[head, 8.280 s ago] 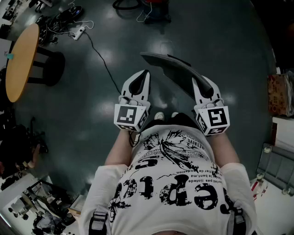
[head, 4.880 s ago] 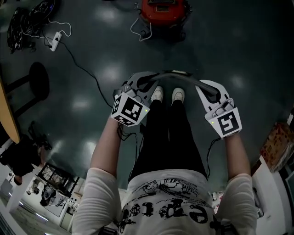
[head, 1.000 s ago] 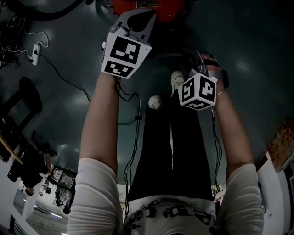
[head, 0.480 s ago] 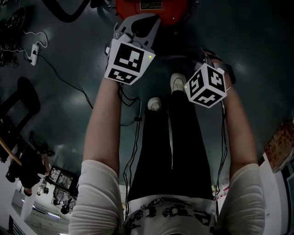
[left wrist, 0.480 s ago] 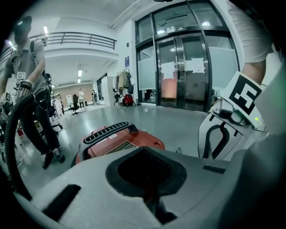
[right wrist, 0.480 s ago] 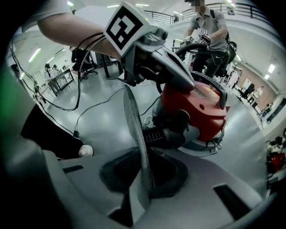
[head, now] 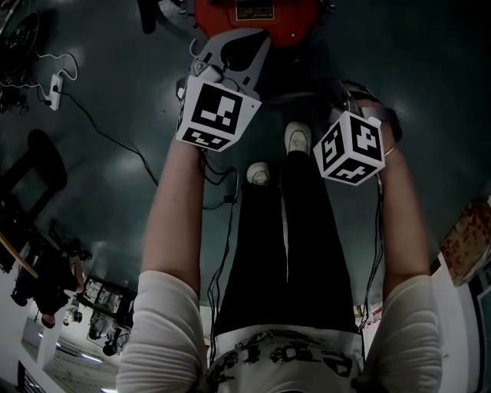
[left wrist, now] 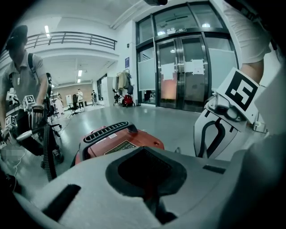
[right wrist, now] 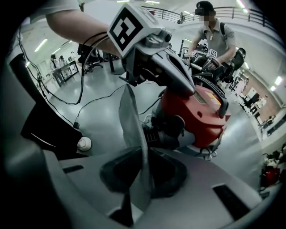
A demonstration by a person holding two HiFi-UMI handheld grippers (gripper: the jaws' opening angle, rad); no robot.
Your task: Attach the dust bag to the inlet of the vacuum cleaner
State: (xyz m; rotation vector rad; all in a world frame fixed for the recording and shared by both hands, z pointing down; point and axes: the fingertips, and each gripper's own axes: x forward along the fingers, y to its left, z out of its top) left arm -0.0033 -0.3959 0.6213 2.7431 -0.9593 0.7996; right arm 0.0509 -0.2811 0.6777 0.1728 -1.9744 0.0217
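The red vacuum cleaner (head: 257, 11) stands on the floor just ahead of me; it also shows in the left gripper view (left wrist: 118, 145) and the right gripper view (right wrist: 201, 112). My left gripper (head: 259, 38) points at its near side with jaws shut, and its own view shows nothing between them. My right gripper (head: 353, 100) points steeply down, right of the vacuum. It is shut on the grey dust bag (right wrist: 132, 129), a flat strip that rises from its jaws to the underside of the left gripper (right wrist: 200, 91). Whether the bag touches that gripper is hidden.
My shoes (head: 298, 137) stand just short of the vacuum. A black hose (head: 146, 11), a power strip (head: 54, 100) and its cable (head: 115, 138) lie on the floor to the left. A person (left wrist: 22, 76) holding grippers stands beyond the vacuum. Glass doors (left wrist: 178, 67) lie behind.
Since several seconds ago I have carried the bag up to the vacuum. In the last second the right gripper tipped and its cube shifted slightly down and right; the left gripper stayed by the vacuum.
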